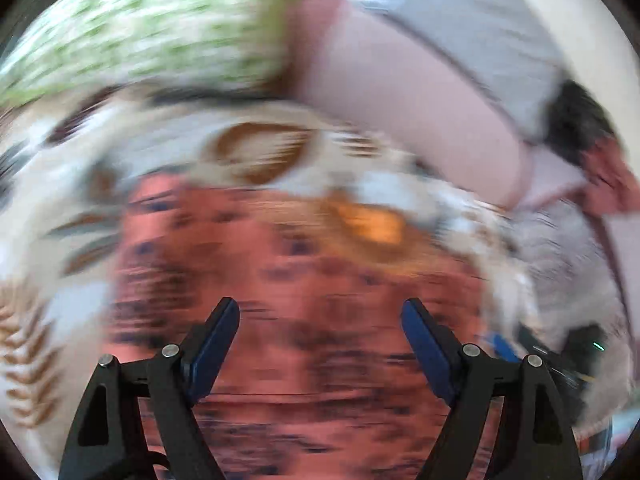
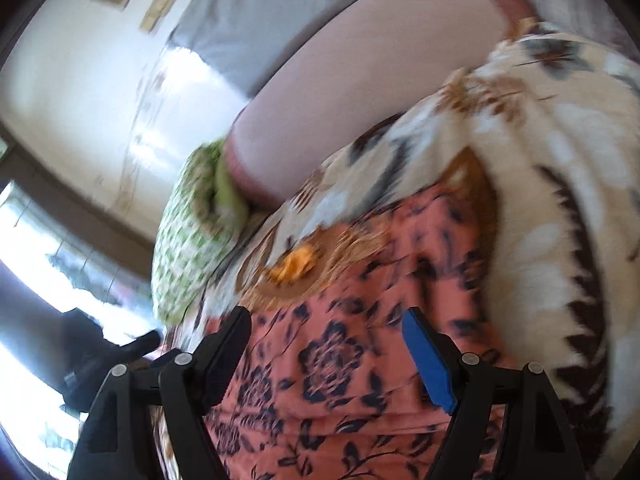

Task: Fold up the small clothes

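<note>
Bright daylight from a blown-out window (image 2: pixel 28 248) glares on the wall (image 2: pixel 80 92), while heavy motion blur smears the left wrist view, the right is softer, and fisheye curvature darkens both edges.

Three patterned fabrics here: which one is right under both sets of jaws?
The salmon-pink cloth with dark navy flowers. The cream leaf-print blanket lies beneath and beyond it, and the green-and-white checked pillow sits farther back.

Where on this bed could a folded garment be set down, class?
The plain pink sheet, between the grey pillow and the leaf-print blanket, looks bare. The blanket's middle is covered by the salmon floral garment, and the green checked cushion crowds one end.
</note>
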